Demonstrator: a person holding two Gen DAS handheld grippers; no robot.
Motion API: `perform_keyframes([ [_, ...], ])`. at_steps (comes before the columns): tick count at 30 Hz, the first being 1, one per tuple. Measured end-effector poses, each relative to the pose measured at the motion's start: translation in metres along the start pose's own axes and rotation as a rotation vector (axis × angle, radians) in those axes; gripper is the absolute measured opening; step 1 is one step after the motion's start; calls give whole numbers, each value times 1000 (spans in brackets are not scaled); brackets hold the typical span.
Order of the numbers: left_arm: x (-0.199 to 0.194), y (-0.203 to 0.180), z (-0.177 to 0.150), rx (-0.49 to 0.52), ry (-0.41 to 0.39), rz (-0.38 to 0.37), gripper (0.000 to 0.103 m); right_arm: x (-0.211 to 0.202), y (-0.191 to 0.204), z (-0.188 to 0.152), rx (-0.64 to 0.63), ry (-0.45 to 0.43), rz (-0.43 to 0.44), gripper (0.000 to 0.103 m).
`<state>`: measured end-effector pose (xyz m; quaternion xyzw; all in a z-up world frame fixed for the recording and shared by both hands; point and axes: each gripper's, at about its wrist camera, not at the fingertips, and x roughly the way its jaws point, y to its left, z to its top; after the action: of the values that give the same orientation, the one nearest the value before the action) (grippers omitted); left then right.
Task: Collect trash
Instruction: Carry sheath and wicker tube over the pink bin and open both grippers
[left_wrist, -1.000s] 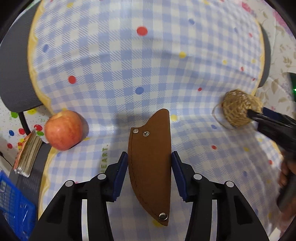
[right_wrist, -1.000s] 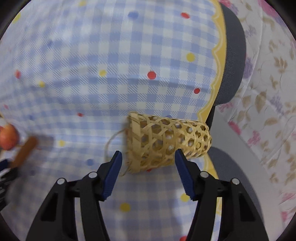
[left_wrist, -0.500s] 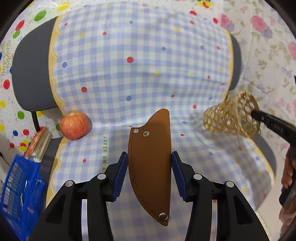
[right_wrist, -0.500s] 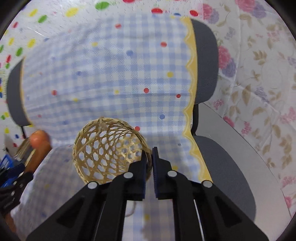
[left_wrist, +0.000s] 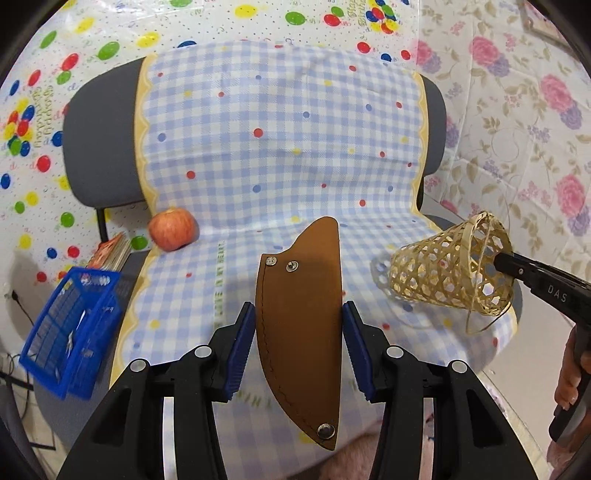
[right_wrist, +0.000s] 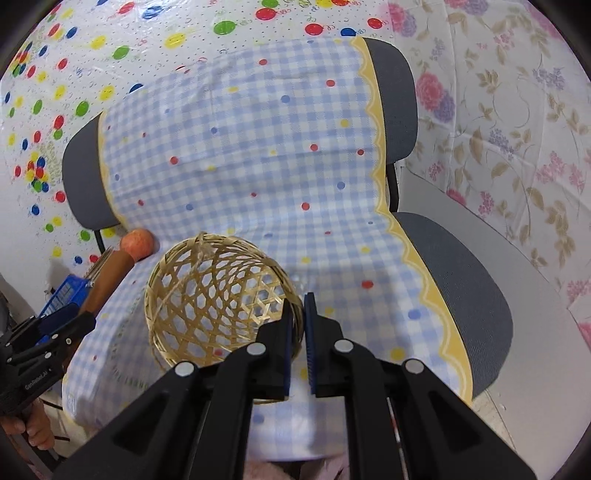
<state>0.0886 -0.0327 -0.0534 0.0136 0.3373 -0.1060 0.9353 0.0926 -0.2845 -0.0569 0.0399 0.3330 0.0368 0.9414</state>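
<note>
The left claw (left_wrist: 298, 345) grips a brown sheath (left_wrist: 301, 325) across its width, tip pointing back toward the camera. The right claw (right_wrist: 298, 345) pinches the basket (right_wrist: 221, 299) rim, mouth toward the camera, above the chair (right_wrist: 461, 277).

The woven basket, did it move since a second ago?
Yes. The woven basket was lying on the checked cloth; the right claw has lifted it off and pinches its rim.

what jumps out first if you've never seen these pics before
A brown leather sheath sits front and centre, clamped between the left tool's blue pads above the checked cloth draped over a chair. To the right, the right tool pinches the rim of a woven bamboo basket, held off the seat. A red apple rests at the cloth's left edge, near a blue crate.
</note>
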Motion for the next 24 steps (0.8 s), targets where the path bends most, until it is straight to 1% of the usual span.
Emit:
perform_keyframes([
  [2, -9, -1, -7, 4, -8, 6, 49, -10, 4, -6, -11, 3, 6, 7],
  [4, -17, -1, -13, 4, -12, -4, 49, -24, 6, -15, -12, 10, 8, 7],
  [13, -50, -28, -33, 54, -18, -93, 49, -73, -9, -50, 29, -29, -37, 7],
  [15, -55, -39, -38, 70, -19, -126, 49, -82, -16, -60, 37, -25, -54, 7],
  [18, -60, -61, -47, 105, -14, -196, 49, -98, -29, -76, 52, -20, -91, 7],
  [22, -64, -98, -57, 156, 12, -285, 49, -125, -53, -96, 90, -24, -149, 7],
  [24, -70, -117, -59, 193, 6, -321, 49, -141, -66, -109, 112, -28, -187, 7],
])
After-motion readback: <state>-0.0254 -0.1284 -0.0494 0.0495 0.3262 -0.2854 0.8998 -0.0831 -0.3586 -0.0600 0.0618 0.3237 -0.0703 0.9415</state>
